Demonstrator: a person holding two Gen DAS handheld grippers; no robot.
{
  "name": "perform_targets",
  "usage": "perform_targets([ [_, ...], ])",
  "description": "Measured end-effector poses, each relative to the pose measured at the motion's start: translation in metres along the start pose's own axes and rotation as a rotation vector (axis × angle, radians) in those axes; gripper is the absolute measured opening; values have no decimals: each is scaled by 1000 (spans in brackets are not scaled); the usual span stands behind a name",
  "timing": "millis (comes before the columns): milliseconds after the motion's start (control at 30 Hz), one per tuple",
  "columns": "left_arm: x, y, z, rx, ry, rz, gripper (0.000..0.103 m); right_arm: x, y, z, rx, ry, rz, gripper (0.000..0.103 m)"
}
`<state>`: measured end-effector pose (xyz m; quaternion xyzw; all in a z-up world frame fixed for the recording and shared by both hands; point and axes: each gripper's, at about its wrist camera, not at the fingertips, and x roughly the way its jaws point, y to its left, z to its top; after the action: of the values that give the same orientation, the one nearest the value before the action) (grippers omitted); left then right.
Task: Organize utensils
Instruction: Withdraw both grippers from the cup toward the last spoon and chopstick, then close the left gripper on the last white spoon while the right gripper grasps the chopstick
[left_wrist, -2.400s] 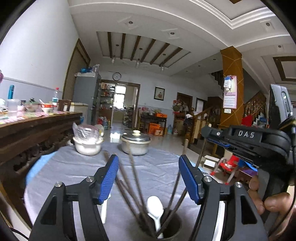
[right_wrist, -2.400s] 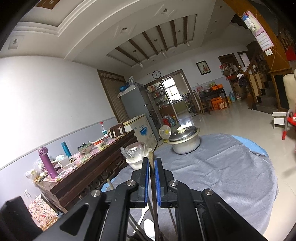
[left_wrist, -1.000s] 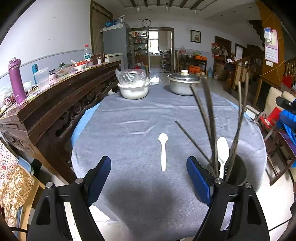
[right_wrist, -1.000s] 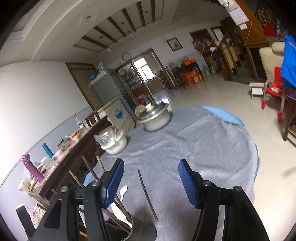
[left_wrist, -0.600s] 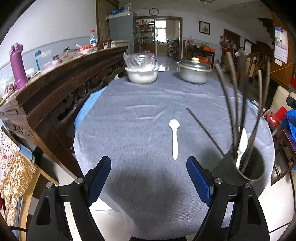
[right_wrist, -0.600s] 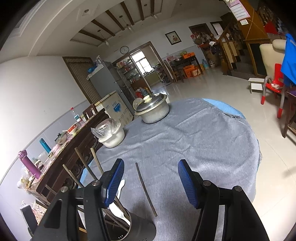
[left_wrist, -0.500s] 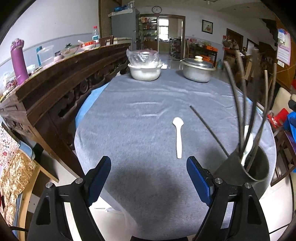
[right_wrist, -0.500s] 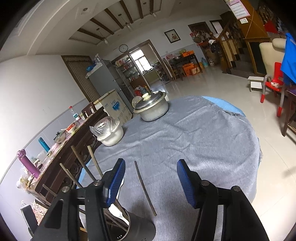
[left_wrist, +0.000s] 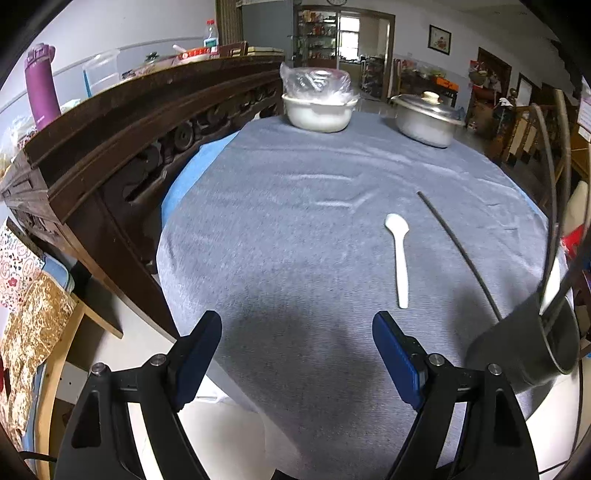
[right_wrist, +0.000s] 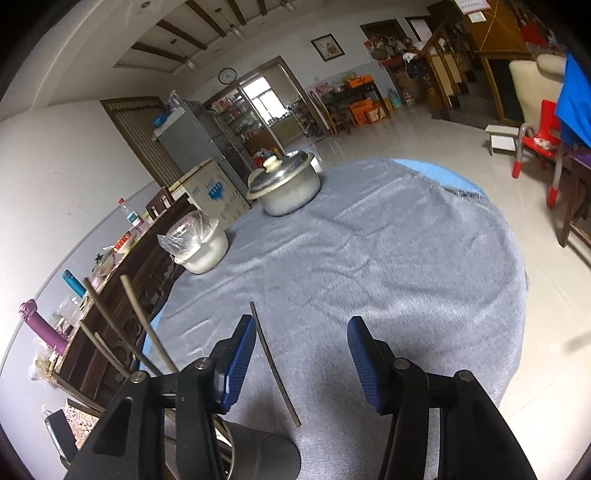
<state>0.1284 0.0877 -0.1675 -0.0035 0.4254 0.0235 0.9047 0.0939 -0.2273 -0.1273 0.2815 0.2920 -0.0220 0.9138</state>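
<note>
A white plastic spoon (left_wrist: 400, 256) lies on the grey tablecloth (left_wrist: 295, 229), with a single dark chopstick (left_wrist: 460, 254) lying to its right. That chopstick also shows in the right wrist view (right_wrist: 275, 365). A dark utensil cup (left_wrist: 524, 350) at the near right edge holds several chopsticks and a white spoon; it also shows in the right wrist view (right_wrist: 258, 458). My left gripper (left_wrist: 295, 354) is open and empty, near the table's front edge, left of the spoon. My right gripper (right_wrist: 301, 360) is open and empty above the loose chopstick's near end.
A white bowl covered in plastic (left_wrist: 317, 107) and a lidded metal pot (left_wrist: 424, 118) stand at the table's far side. A dark carved wooden sideboard (left_wrist: 110, 147) runs along the left. Chairs and a red stool (right_wrist: 535, 144) stand on the floor to the right.
The left gripper has drifted left, so the spoon, chopstick and cup sit further right in its view. The right gripper has dipped slightly toward the loose chopstick. Both stay open.
</note>
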Motion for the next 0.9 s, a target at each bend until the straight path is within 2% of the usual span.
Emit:
perform_targets([
  [333, 23, 5, 4, -9, 49, 15, 84, 26, -16, 0, 35, 59, -18, 53],
  [633, 42, -5, 4, 12, 84, 15, 84, 44, -28, -3, 52, 94, -36, 53],
  [900, 55, -17, 21, 36, 95, 18, 84, 63, -35, -2, 40, 142, -46, 53],
])
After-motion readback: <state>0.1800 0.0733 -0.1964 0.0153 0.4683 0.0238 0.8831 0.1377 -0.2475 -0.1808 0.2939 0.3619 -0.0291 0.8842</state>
